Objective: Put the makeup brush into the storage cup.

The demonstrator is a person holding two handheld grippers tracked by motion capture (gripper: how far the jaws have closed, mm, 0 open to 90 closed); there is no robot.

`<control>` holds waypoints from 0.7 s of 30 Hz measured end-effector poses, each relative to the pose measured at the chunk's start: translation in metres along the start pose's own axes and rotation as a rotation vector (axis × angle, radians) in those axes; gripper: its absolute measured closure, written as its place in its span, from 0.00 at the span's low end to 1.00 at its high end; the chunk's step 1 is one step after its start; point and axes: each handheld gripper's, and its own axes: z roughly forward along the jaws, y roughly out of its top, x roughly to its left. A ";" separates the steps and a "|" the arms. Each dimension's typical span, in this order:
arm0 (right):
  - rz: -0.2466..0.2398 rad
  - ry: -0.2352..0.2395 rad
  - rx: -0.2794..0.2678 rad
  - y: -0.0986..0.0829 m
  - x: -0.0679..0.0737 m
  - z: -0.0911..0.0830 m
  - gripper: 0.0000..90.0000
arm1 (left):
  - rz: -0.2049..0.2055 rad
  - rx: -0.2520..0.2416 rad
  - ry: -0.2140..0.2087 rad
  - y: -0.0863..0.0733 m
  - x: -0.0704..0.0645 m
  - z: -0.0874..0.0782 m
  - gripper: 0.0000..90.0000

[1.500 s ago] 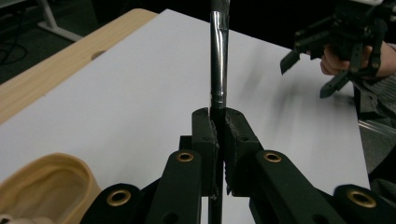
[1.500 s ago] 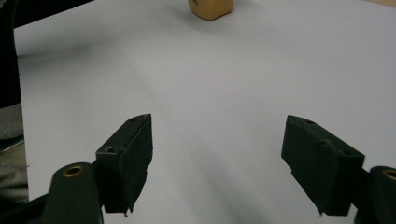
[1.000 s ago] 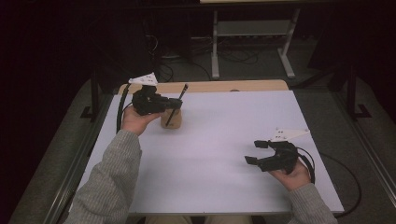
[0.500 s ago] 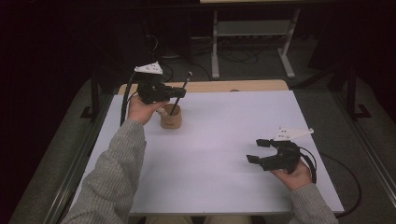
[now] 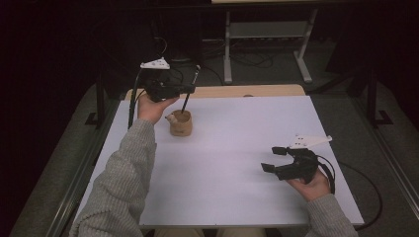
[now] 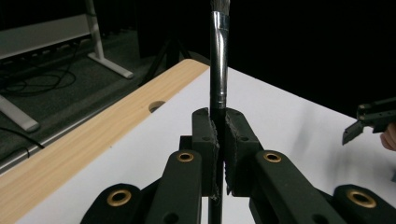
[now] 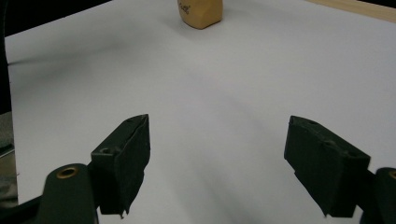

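The left tool (image 6: 218, 154) has its matte black padded jaws clamped on a slim black brush handle with a shiny metal ferrule (image 6: 218, 70); the handle's lower end dips into a squat tan wooden cup (image 5: 180, 123) just below that tool on the smooth white table (image 5: 237, 148). The right tool (image 7: 217, 163), well apart from the cup, has its jaws spread wide over bare table

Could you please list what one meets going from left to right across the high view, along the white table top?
Left gripper shut on the brush → tan holder, which the brush's lower end enters → bare stretch of the white table top → right gripper, fingers open, holding nothing.
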 end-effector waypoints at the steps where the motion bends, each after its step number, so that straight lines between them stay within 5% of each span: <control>1: 0.000 -0.001 -0.001 0.000 0.000 0.000 0.24 | 0.003 0.002 0.000 0.000 0.001 0.001 0.93; 21: -0.002 -0.005 -0.003 -0.001 -0.001 -0.003 0.24 | -0.042 0.011 0.052 -0.004 0.015 0.015 0.93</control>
